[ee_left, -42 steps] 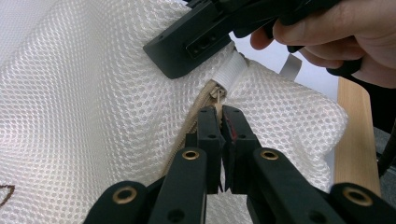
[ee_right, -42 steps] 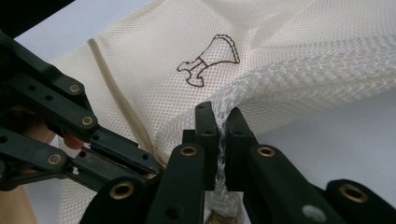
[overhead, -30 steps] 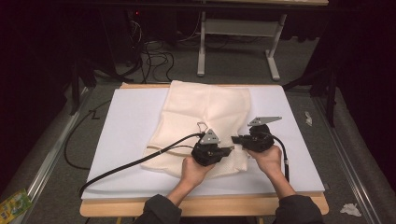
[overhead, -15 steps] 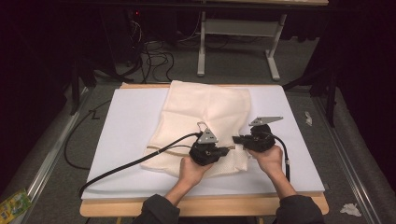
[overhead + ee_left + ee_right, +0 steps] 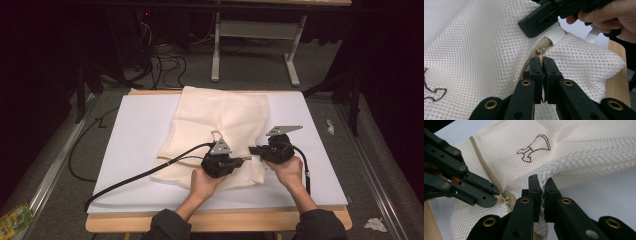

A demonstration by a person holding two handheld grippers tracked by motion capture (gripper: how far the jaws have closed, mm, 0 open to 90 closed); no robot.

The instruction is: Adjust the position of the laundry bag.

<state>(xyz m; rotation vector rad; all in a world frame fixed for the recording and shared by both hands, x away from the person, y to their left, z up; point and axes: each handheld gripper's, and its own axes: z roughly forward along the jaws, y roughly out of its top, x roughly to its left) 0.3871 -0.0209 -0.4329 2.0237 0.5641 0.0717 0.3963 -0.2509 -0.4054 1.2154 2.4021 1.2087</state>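
Both tongs pinch the mesh bag [image 5: 220, 130], its zipper [image 5: 489, 178] running between them.

The high view is dim and slightly soft, its edges sinking into black around the lit white table top [image 5: 140, 135]. Both gripper views are brighter, evenly lit, with near jaws blurred at the bottom
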